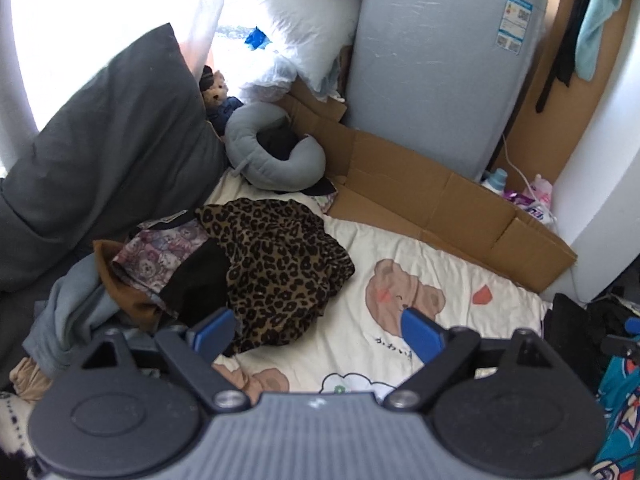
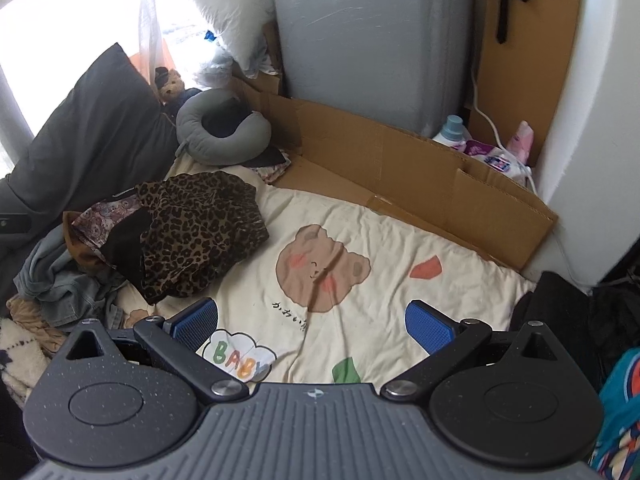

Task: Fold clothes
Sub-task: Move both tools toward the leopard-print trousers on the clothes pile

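Left gripper: the left gripper (image 1: 318, 330) hangs over the bed with its blue-padded jaws spread wide and nothing between them.

Right gripper: same deal for the right gripper (image 2: 312, 322), jaws wide apart, holding nothing, just cream sheet under it.

Clothes: a loose heap sits on the left side of the bed. On top is a crumpled brown-and-black leopard-print garment (image 1: 280, 264), also seen in the right wrist view (image 2: 200, 228). Tucked under its left edge are a pinkish bear-print cloth (image 1: 160, 250), a black piece (image 1: 200, 284), and a grey-blue denim-looking garment (image 1: 70, 308) further left. None of it looks folded.

Bed: cream quilt with a cartoon bear print (image 1: 404, 292), and the middle and right of it lie bare, so there's room to spread something flat.

The relation that matters: the leopard garment lies ahead and to the left of both grippers. Its near hem comes almost to the left gripper's left finger (image 1: 214, 330), so the left gripper looks clearly nearer; the right one sits well apart, over the bear face. The bundle seems to run roughly from the near hem back toward the grey U-shaped neck pillow (image 1: 276, 152), though it's too scrunched to call a real long axis.

Background: dark grey pillow (image 1: 108, 152), flattened brown cardboard (image 1: 440, 200), grey upright mattress-like slab (image 1: 436, 80).
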A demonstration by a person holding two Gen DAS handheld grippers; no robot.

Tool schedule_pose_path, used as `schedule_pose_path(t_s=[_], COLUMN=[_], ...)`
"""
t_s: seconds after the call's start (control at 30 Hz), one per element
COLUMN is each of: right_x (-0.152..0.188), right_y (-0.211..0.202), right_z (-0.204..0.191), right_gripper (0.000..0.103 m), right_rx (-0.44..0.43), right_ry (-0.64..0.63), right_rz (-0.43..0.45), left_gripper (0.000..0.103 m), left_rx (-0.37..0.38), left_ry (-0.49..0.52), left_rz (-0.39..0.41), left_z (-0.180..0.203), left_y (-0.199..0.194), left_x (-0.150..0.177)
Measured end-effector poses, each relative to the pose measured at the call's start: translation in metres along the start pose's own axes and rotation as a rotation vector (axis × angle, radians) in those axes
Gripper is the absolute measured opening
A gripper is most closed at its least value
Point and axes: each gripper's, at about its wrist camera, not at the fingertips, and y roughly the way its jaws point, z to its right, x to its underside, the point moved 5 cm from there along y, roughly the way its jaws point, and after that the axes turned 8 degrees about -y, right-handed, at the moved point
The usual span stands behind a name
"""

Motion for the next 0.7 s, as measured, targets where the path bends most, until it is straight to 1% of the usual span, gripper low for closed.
schedule_pose_path(t_s=[0.03,0.17,0.27,0.37,0.43,0.7], right_x=[-0.003,-0.015,-0.019,-0.021,-0.021,-0.017], right_y=[0.005,0.023,0.039,0.056,0.069,0.122], right_z=[0.0,0.001,0.001,0.0,-0.001,-0.007], right_gripper=[0.102,0.102,0.102,0.102,0.099,0.099], right_rx=[-0.002,-0.002,-0.013,-0.026,-0.036,-0.094], right_ry=[-0.013,-0.062,-0.071,-0.075,-0.082,-0.105], right_rz=[-0.003,0.002,0.01,0.022,0.026,0.036], left_gripper=[0.088,0.087,0.084,0.084,0.084,0.082], left_rx=[0.005,0.002,0.004,-0.007,-0.013,-0.035], left_ry=[-0.003,0.004,-0.013,-0.019,-0.023,-0.077], left_rz=[-0.007,-0.01,-0.014,0.008,0.019,0.056], left_z=[-0.001,-0.006,-0.014,-0.023,-0.028,-0.056], left_y=[0.007,0.034,0.054,0.071,0.083,0.142], left_x=[-0.001,-0.003,-0.003,-0.004,-0.005,-0.01])
